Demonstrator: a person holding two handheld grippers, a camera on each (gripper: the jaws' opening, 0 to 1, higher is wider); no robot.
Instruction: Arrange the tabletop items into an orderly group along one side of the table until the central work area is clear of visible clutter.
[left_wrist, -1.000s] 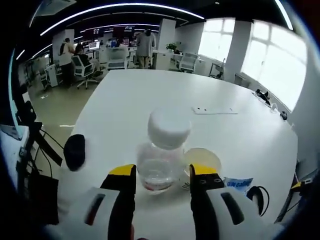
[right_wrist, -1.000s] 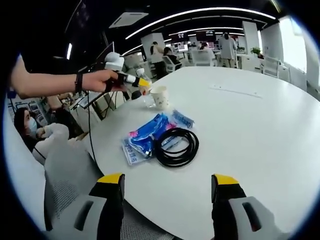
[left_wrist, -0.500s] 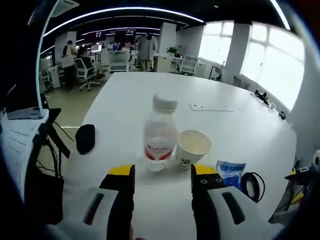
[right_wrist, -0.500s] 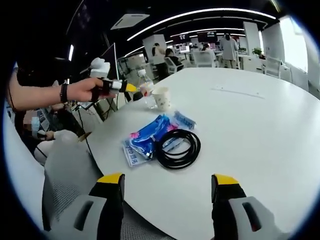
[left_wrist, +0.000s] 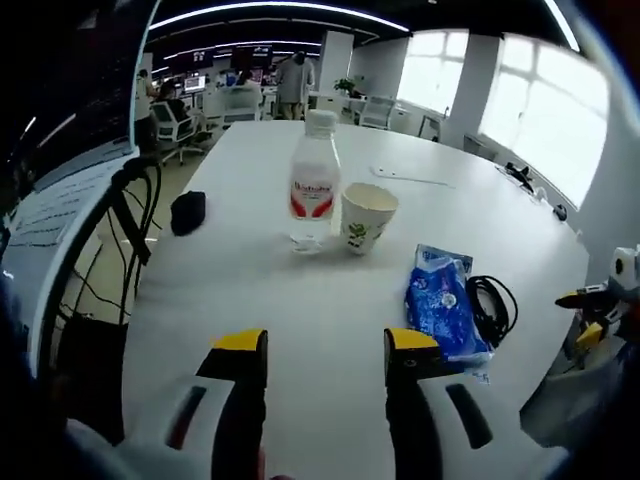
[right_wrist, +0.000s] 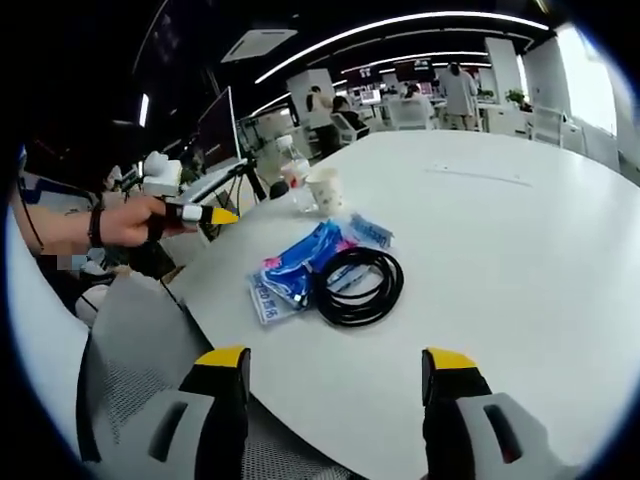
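An open-plan office with strip lights lay behind a large white desk (left_wrist: 300, 300), whose middle and far side were bare. All the items sat in a loose row along the edge nearest the person: a blue packet (left_wrist: 440, 310) with a coiled black cable (left_wrist: 492, 308) touching it, then a paper cup (left_wrist: 366, 217) just beside a clear water bottle (left_wrist: 311, 182), and a small black object (left_wrist: 187, 212) apart, by the edge. The left gripper (left_wrist: 325, 350) hung above bare desk, jaws apart and empty. The right gripper (right_wrist: 335, 362) hovered off the desk's edge, also spread and empty. A good next step, probably, was taking the packet squarely, clear of the cable, and lifting rather than dragging it toward the cup
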